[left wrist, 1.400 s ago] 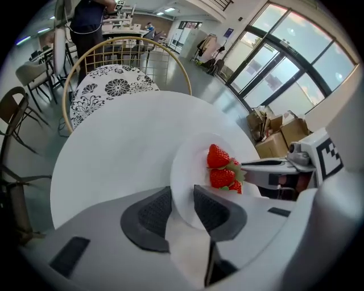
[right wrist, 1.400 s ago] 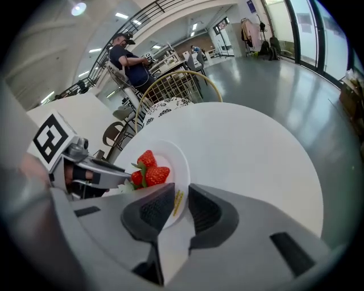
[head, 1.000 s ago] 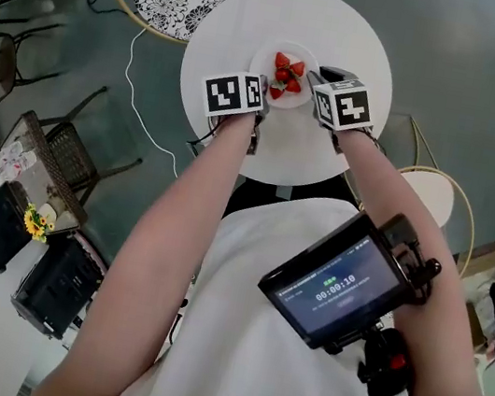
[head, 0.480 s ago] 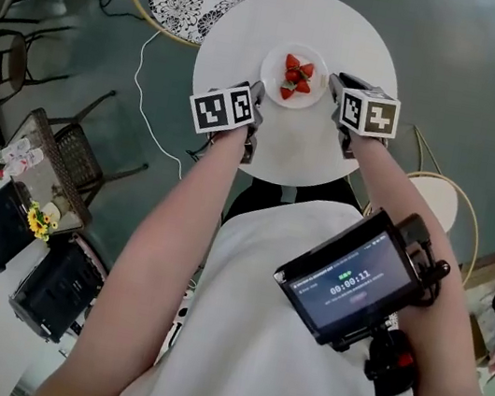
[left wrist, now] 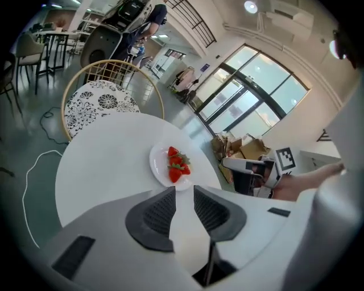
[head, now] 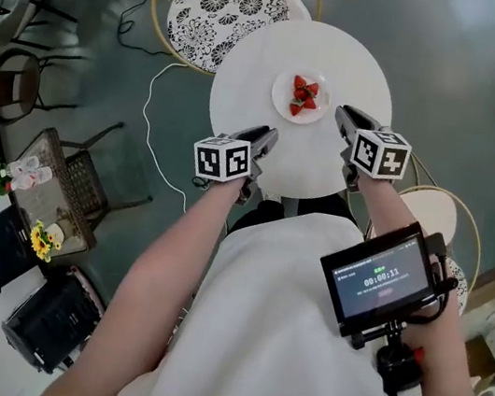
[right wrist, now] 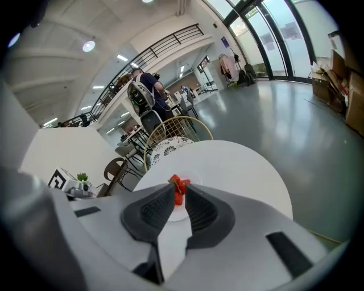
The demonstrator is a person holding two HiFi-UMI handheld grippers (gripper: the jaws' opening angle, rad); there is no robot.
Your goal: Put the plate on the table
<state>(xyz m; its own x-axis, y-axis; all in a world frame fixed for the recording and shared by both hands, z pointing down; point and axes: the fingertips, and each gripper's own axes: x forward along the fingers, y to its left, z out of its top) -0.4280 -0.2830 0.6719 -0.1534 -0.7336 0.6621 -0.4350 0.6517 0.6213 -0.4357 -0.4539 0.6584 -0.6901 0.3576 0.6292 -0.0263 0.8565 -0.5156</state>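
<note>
A small white plate [head: 288, 105] with strawberries [head: 303, 95] rests near the middle of the round white table [head: 262, 62]. My left gripper [head: 266, 134] hovers over the table's near left edge, well short of the plate, jaws slightly apart and empty. In the left gripper view the plate [left wrist: 161, 166] lies just beyond the left gripper [left wrist: 183, 192]. The right gripper [head: 343, 114] sits right of the plate, apart from it and empty. Its own view shows the strawberries [right wrist: 178, 185] through the narrow gap of the right gripper [right wrist: 179, 192].
A wire chair with a black-and-white patterned cushion [head: 227, 4] stands at the table's far left. Another chair with a white seat [head: 435, 211] is at the near right. A white cable [head: 152, 119] runs over the floor. Cardboard boxes [left wrist: 244, 148] lie beyond the table.
Both grippers let go of the plate's rim and drew back toward me. The plate stays on the table.
</note>
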